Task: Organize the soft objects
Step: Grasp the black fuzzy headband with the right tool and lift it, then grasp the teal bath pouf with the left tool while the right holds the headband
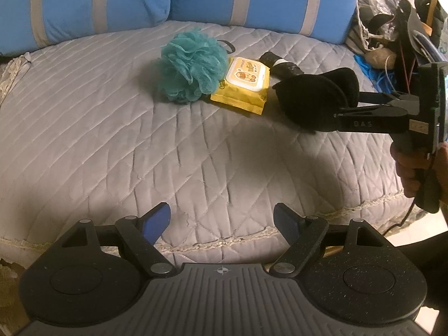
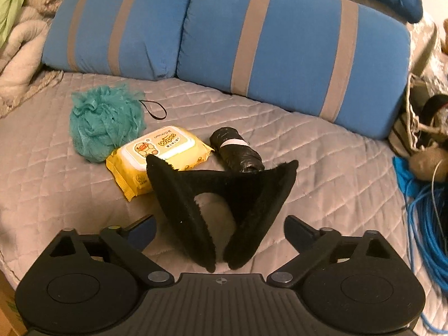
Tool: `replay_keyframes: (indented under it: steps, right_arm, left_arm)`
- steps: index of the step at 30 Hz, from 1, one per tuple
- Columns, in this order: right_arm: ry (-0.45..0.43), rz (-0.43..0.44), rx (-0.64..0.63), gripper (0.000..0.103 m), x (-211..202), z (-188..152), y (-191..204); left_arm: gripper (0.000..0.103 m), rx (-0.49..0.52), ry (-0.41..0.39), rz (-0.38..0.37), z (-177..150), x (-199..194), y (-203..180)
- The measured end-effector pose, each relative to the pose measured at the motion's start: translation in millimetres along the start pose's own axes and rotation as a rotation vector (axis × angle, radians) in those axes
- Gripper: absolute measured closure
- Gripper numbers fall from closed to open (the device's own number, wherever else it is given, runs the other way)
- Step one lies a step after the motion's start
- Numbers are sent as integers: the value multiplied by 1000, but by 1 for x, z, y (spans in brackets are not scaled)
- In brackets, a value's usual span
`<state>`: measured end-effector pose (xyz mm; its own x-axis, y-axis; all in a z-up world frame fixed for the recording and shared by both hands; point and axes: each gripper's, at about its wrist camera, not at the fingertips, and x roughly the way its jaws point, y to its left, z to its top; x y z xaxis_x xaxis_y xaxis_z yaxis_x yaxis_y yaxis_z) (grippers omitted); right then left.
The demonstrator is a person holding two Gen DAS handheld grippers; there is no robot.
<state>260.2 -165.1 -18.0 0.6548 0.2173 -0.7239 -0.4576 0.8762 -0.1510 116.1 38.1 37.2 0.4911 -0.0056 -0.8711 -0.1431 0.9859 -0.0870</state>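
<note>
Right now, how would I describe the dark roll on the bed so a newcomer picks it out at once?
Start at the two blue striped pillows at the head of the grey quilted bed. In front of them lies a row: teal bath sponge, yellow wipes pack, then the roll. It is the only black crinkly cylinder, with a white band around it.
</note>
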Motion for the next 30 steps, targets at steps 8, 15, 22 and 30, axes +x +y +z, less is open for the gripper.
replay_keyframes:
  steps: [8, 15, 22, 30]
  right_arm:
    - [4, -12, -29, 74, -2, 1, 2]
    - [-54, -29, 0, 79, -27, 5, -4]
    - [-100, -77, -25, 79, -65, 7, -4]
    - [-135, -87, -4, 79, -108, -2, -7]
  left_arm:
    - [22, -10, -4, 3, 1, 0, 3]
    - [22, -2, -25, 2, 4, 0, 0]
    - [22, 16, -67, 11, 7, 0, -7]
    - [22, 36, -131, 28, 17, -1, -11]
